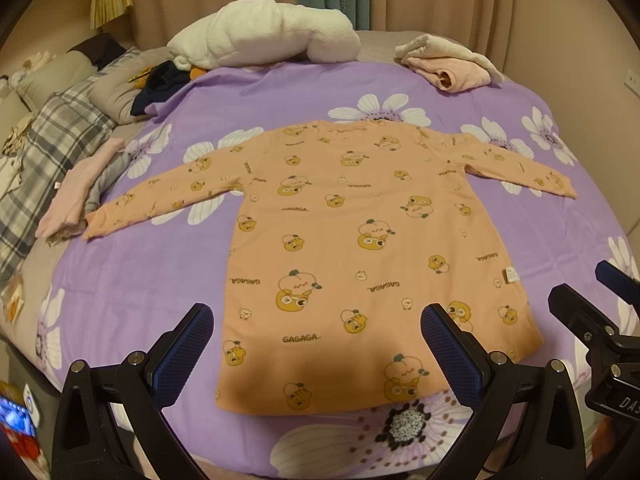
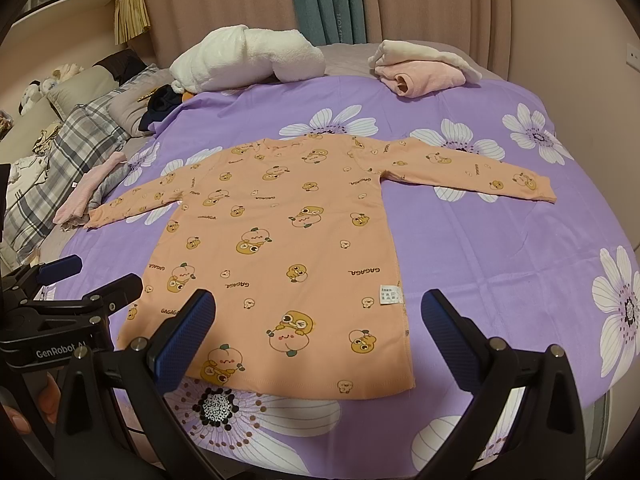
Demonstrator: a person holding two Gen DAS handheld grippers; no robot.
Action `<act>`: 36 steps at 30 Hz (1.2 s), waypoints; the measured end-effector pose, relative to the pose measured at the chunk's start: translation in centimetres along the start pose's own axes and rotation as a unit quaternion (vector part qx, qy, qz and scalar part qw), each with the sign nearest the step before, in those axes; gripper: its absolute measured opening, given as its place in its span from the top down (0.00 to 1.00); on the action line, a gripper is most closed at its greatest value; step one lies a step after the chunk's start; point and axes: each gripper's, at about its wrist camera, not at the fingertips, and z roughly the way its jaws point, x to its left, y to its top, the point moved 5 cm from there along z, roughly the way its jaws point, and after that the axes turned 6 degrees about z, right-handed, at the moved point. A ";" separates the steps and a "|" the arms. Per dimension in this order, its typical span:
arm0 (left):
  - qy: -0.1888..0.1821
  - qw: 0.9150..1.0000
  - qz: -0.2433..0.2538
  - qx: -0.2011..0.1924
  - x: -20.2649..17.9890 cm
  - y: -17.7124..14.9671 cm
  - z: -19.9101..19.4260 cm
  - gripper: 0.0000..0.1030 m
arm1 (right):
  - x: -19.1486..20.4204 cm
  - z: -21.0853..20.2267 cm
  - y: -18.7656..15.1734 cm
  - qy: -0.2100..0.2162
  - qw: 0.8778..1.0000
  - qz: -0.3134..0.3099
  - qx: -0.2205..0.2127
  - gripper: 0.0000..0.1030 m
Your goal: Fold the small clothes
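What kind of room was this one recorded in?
Most likely a home bedroom: the orange shirt lies spread on a bed with a purple floral sheet, pillows sit at the left, and curtains hang behind.

A small long-sleeved top of peach-orange cotton knit (image 1: 360, 240) (image 2: 276, 240) lies spread flat on a purple bedsheet with big white daisies (image 1: 160, 264) (image 2: 500, 248). Its print repeats yellow cartoon ducks hugging pink peaches, with the word "GAGAGA" scattered among them. Neckline points to the far side of the bed, hem to the near edge — body smooth, unfolded. Both sleeves are stretched straight out sideways, angling slightly toward the near side, cuffs flat on the sheet. A small white care label (image 1: 510, 275) (image 2: 390, 294) sits at the right side seam, low on the body — seam allowances show along that edge and the hem.
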 end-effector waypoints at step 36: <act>-0.228 0.962 -0.153 0.007 0.6 6.2 9.4 0.01 | -20.0 10.2 4.5 0.148 0.917 0.371 -0.027 0.08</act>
